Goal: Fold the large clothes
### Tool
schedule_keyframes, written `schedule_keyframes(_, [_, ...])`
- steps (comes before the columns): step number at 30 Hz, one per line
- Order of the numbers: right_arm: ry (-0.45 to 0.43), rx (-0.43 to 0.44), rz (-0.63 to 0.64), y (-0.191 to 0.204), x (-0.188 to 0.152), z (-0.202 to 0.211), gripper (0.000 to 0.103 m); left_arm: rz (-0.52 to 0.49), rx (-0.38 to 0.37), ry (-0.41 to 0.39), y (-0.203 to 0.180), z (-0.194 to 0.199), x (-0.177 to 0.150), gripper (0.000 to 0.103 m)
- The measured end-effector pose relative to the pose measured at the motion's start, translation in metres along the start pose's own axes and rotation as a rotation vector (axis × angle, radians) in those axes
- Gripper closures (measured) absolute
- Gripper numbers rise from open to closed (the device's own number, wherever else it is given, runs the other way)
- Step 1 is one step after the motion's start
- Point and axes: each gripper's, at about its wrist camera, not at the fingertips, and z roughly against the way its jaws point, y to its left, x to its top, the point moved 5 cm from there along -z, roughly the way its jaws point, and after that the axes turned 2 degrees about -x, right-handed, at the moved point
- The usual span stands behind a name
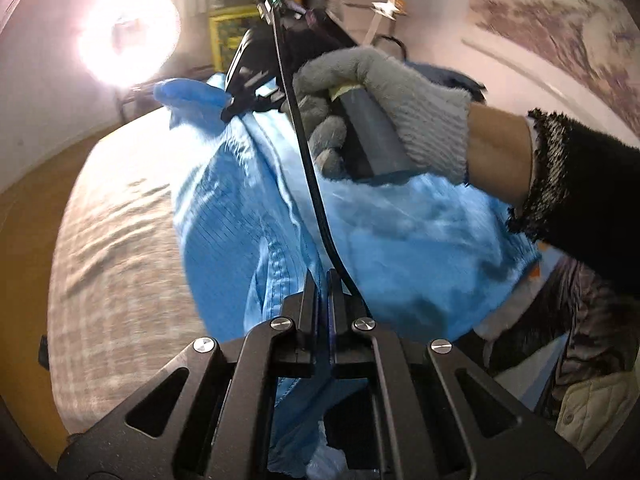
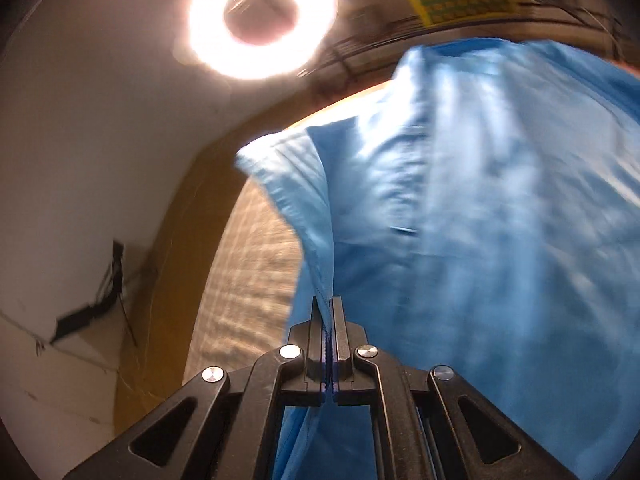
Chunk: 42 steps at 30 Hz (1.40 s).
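Observation:
A large light-blue garment (image 1: 248, 216) hangs lifted above a bed. My left gripper (image 1: 323, 276) is shut on a seamed edge of the blue garment. Farther off in the left wrist view, the right gripper (image 1: 236, 110) is shut on another part of the same garment, held by a grey-gloved hand (image 1: 384, 108). In the right wrist view, my right gripper (image 2: 327, 302) is shut on a hem of the blue garment (image 2: 480, 220), which fills the right half of the view and looks blurred.
A bed with a beige checked cover (image 1: 116, 248) lies below the garment, and it also shows in the right wrist view (image 2: 248, 272). A bright ring lamp (image 2: 262, 18) shines by the white wall. A black cable (image 1: 308, 168) runs from the right gripper. Dark clothes (image 1: 576, 320) lie at the right.

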Motion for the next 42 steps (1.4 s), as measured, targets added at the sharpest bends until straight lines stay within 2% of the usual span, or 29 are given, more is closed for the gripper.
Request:
schedule_keyframes(4, [0.001,0.024,-0.132,-0.055,-0.013,0.015,0.103,-0.083,-0.008,0.044,-0.028,-0.017,-0.004,0.103])
schedule_keyframes(6, [0.026,0.027,-0.189,-0.079,-0.018,0.011,0.103,-0.085,-0.021,0.068,-0.033,-0.025,-0.006,0.103])
schedule_keyframes(8, [0.022,0.013,-0.191,-0.089,-0.017,0.012,0.103,-0.080,-0.032,0.085,-0.038,-0.032,-0.006,0.103])
schedule_keyframes(12, [0.022,0.000,-0.157,-0.090,-0.012,0.013,0.103,-0.084,-0.040,0.092,-0.046,-0.038,-0.004,0.103])
schedule_keyframes(18, [0.037,-0.053,-0.036,-0.075,-0.003,0.010,0.103,-0.055,-0.067,0.112,-0.054,-0.047,-0.010,0.102])
schedule_keyframes(21, [0.057,-0.087,-0.031,-0.082,-0.007,0.005,0.103,-0.030,-0.128,0.146,-0.058,-0.047,-0.016,0.095])
schedule_keyframes(23, [0.063,-0.099,-0.031,-0.087,-0.011,0.005,0.097,-0.030,-0.162,0.150,-0.061,-0.041,-0.023,0.093])
schedule_keyframes(24, [0.062,-0.100,-0.035,-0.089,-0.011,0.009,0.086,-0.034,-0.177,0.155,-0.062,-0.037,-0.025,0.089])
schedule_keyframes(25, [0.057,-0.100,-0.037,-0.089,-0.012,0.014,0.069,-0.032,-0.209,0.159,-0.063,-0.030,-0.028,0.086])
schedule_keyframes(26, [0.045,-0.106,-0.032,-0.089,-0.012,0.020,0.066,-0.025,-0.235,0.158,-0.062,-0.021,-0.033,0.084])
schedule_keyframes(28, [0.015,-0.119,0.006,-0.083,-0.012,0.040,0.065,-0.013,-0.268,0.145,-0.061,-0.004,-0.042,0.073])
schedule_keyframes(31, [-0.023,-0.136,0.079,-0.070,-0.016,0.077,0.065,0.015,-0.306,0.103,-0.056,0.025,-0.051,0.072])
schedule_keyframes(33, [-0.044,-0.133,0.124,-0.060,-0.023,0.106,0.065,0.033,-0.305,0.074,-0.049,0.043,-0.057,0.072])
schedule_keyframes(38, [-0.077,-0.094,0.208,-0.030,-0.057,0.163,0.065,0.148,-0.210,0.037,-0.004,0.068,-0.072,0.072])
schedule_keyframes(42, [-0.026,-0.071,0.248,-0.015,-0.111,0.178,0.065,0.295,-0.184,0.046,0.034,0.061,-0.079,0.072])
